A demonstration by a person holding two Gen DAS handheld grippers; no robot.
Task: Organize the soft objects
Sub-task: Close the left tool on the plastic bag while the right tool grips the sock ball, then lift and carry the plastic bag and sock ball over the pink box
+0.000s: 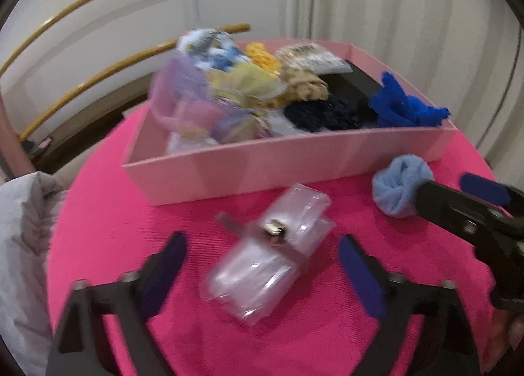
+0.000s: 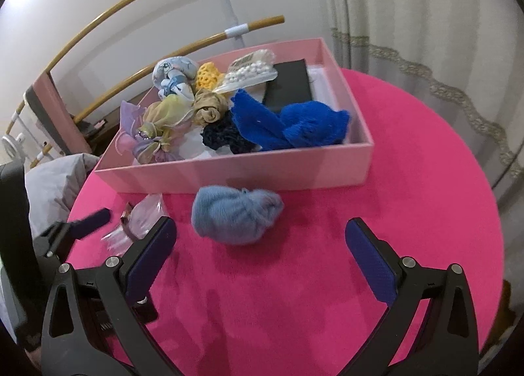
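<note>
Two items lie outside the pink box (image 2: 229, 176) on the round magenta table (image 2: 409, 179); the box, already filled with soft things, marks where both belong. My left gripper (image 1: 262, 258) points down at the clear plastic packet (image 1: 268, 258), jaws apart on either side of it, the pads not touching it; I judge this to be the approach to a pick. My right gripper (image 2: 260, 245) stands equally apart, empty, aimed at the light blue knitted bundle (image 2: 235, 215), which rests just in front of the box wall and ahead of the fingertips. Inside the box, the royal blue cloth (image 2: 291, 127) sprawls at the near right corner, and the organza pouches (image 2: 157, 134) crowd the left. Working one item per gripper lets both transfers run together, since packet and bundle lie apart.
</note>
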